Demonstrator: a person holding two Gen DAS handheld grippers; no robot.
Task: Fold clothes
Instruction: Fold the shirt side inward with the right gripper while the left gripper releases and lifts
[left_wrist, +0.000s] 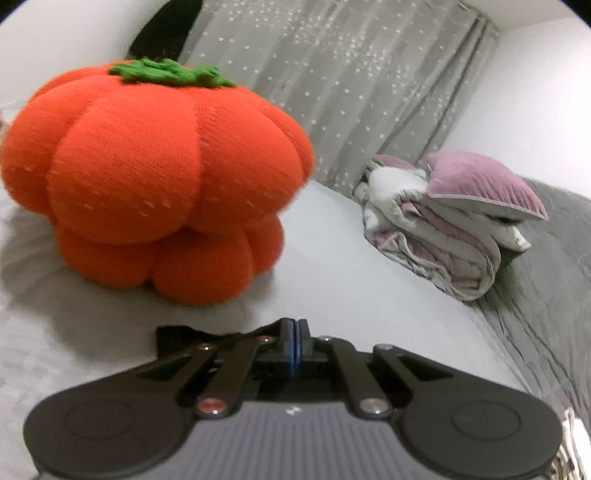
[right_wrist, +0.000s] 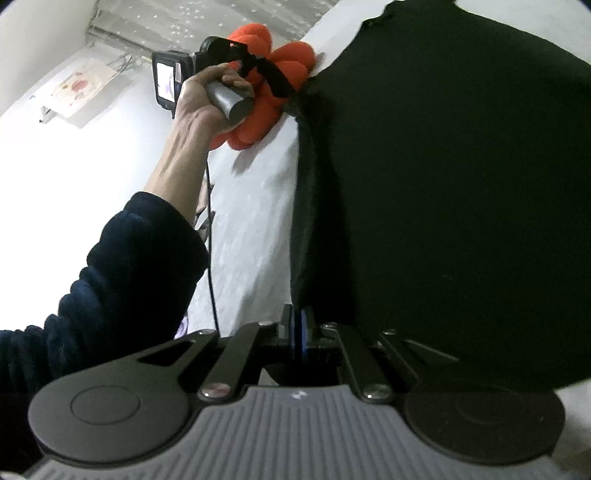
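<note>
A black garment (right_wrist: 461, 184) lies spread over the pale bed sheet (right_wrist: 251, 206), filling the right of the right wrist view. My right gripper (right_wrist: 297, 325) is shut on the garment's near left edge. That edge runs up as a taut fold to the left gripper, held by a bare hand (right_wrist: 199, 99) at the top, where a strip of black cloth hangs from it. In the left wrist view my left gripper (left_wrist: 294, 332) is shut, and a corner of the black garment (left_wrist: 173, 332) sticks out to the left of its fingers.
A big orange pumpkin plush (left_wrist: 155, 177) sits on the sheet (left_wrist: 332, 266) just ahead of the left gripper. A folded quilt (left_wrist: 436, 240) with a pink pillow (left_wrist: 484, 184) lies further right, beside a dark grey blanket (left_wrist: 546, 277). A starry grey curtain (left_wrist: 351, 92) hangs behind.
</note>
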